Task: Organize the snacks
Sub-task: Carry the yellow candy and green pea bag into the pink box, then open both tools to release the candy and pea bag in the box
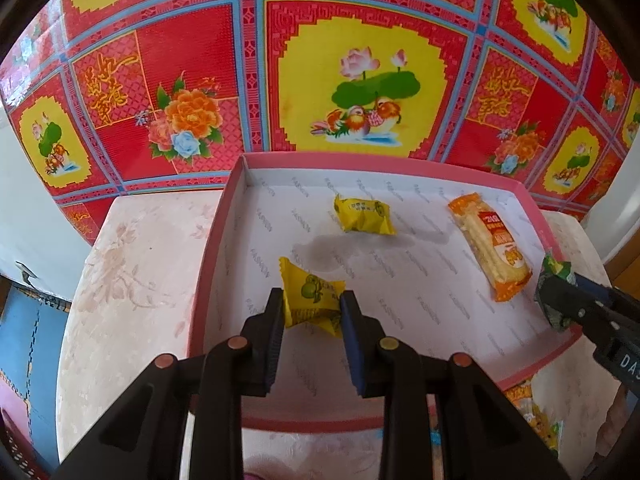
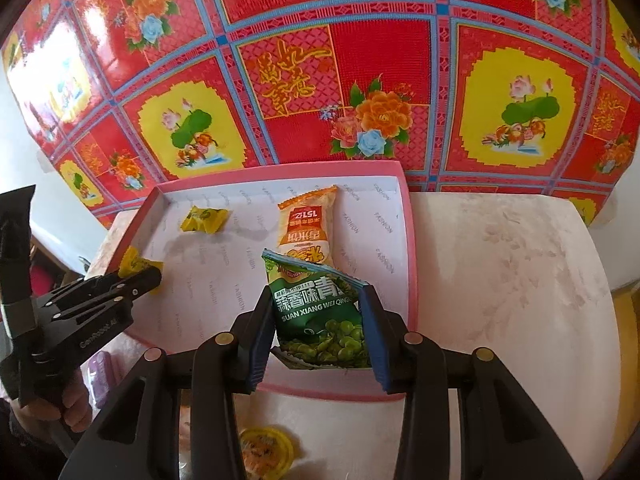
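Observation:
A shallow pink box (image 1: 212,248) (image 2: 412,264) with a white lining lies on a pale table. Over its near left part my left gripper (image 1: 312,308) (image 2: 154,276) is shut on a small yellow snack packet (image 1: 310,300) (image 2: 134,262). Above the box's near right side my right gripper (image 2: 318,302) (image 1: 550,292) is shut on a green pea packet (image 2: 320,312) (image 1: 554,270). Inside the box lie a second yellow packet (image 1: 364,216) (image 2: 204,220) and an orange rice-cracker packet (image 1: 490,248) (image 2: 308,224).
A red, yellow and blue flowered cloth (image 1: 360,80) (image 2: 360,80) fills the background behind the table (image 1: 132,280) (image 2: 512,280). An orange packet (image 1: 536,412) lies on the table near the box. A round yellow-lidded snack (image 2: 264,452) and a pale purple item (image 2: 102,372) lie in front. A hand (image 2: 70,404) holds the left tool.

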A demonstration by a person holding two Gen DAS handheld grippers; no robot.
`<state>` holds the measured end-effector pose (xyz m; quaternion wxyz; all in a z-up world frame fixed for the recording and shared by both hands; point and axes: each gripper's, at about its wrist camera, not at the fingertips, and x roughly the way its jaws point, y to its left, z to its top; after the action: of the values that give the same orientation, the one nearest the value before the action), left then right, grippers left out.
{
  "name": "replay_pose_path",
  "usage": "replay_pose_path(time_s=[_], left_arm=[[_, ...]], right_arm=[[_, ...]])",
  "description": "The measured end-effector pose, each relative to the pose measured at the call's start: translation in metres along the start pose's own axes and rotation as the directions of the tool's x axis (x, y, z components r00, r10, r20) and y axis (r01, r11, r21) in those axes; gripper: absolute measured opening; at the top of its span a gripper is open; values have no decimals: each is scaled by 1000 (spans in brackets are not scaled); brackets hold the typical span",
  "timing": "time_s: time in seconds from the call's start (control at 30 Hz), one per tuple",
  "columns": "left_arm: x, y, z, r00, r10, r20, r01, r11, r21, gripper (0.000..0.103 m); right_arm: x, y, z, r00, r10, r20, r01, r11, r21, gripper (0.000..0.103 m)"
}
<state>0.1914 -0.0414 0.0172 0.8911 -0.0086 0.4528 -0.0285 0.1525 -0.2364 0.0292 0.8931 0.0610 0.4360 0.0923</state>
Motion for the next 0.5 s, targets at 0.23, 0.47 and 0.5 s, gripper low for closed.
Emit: replay_pose_path(time_s=[0.23,0.47,0.5], left_arm=[[9,-6,1,1000,7,-4,-7,1000,11,29],[17,-16,2,1000,6,-7,-6,1000,25,29],[16,-18,3,1000,1,-4,-1,1000,25,29]], right_arm=[[12,-7,5,1000,-7,-4,7,1000,10,42],[15,-11,4,1000,5,-8,-5,1000,19,42],[14,-10,4,1000,8,-6,-8,1000,20,42]])
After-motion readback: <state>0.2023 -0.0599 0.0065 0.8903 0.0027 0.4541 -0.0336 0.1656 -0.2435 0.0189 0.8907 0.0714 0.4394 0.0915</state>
